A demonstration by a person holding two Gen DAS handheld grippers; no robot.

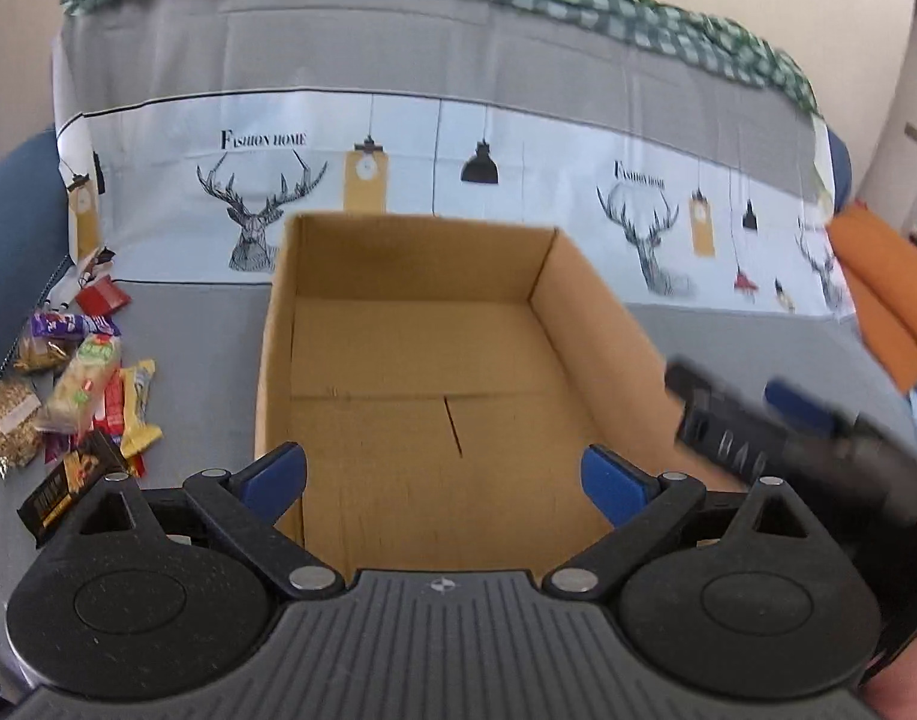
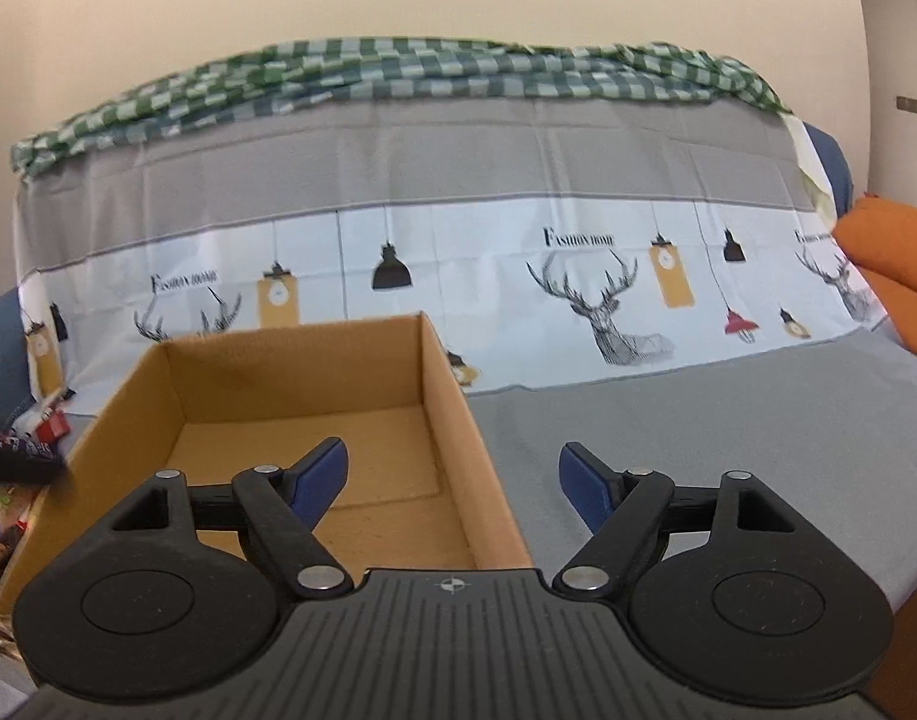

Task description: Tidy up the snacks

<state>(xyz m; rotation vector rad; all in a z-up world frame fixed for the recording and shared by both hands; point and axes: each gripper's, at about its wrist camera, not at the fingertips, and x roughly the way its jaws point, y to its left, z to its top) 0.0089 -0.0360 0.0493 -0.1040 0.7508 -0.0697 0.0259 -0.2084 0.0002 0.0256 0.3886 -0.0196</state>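
Observation:
An empty open cardboard box [image 1: 584, 300] stands on the grey sofa seat; it also shows in the right wrist view [image 2: 446, 396]. A pile of wrapped snacks [image 1: 80, 384] lies on the seat to the box's left, and a few of them [image 2: 14, 462] show at the left edge of the right wrist view. My left gripper [image 1: 443, 480] is open and empty, above the box's near edge. My right gripper [image 2: 452, 480] is open and empty, over the box's right wall; it shows blurred in the left wrist view [image 1: 752, 420].
The sofa back carries a grey and white cover with deer prints [image 2: 608, 306] and a green checked cloth [image 2: 398, 78] on top. An orange cushion [image 2: 896, 264] lies at the right. Bare grey seat [image 2: 728, 420] stretches to the box's right.

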